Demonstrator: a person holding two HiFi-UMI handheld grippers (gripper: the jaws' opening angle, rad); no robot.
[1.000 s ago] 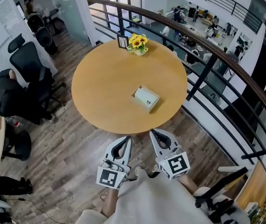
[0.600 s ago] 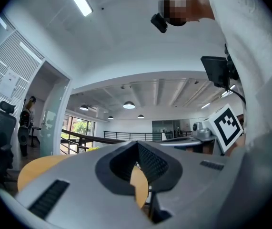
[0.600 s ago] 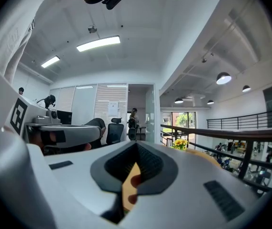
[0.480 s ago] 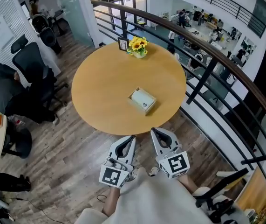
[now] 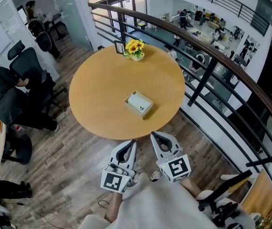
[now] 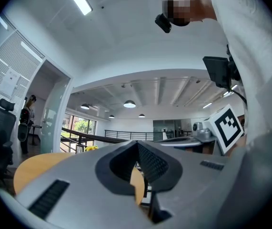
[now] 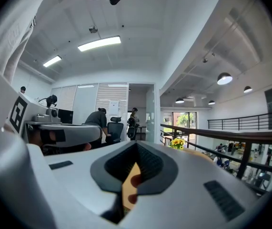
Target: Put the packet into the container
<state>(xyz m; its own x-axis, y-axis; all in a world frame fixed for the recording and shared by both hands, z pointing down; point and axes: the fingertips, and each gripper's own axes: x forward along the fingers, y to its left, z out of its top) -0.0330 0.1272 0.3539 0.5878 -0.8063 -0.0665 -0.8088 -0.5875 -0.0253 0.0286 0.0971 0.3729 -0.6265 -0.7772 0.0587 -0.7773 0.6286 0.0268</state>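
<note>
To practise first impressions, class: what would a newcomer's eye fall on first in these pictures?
The round wooden table by the curved railing, with a container near its middle and sunflowers at its far edge. Then the left gripper and right gripper, side by side before its near edge, both shut.

I count one round wooden table (image 5: pixel 97 89). On it sit one box-shaped container (image 5: pixel 139 103), one pot of sunflowers (image 5: pixel 135 48) and one small picture frame (image 5: pixel 119 47). There are two grippers, the left gripper (image 5: pixel 130 143) and the right gripper (image 5: pixel 154 136). Two people are on the left: a person in black (image 5: pixel 2 87) and a person farther back (image 5: pixel 31 8).
</note>
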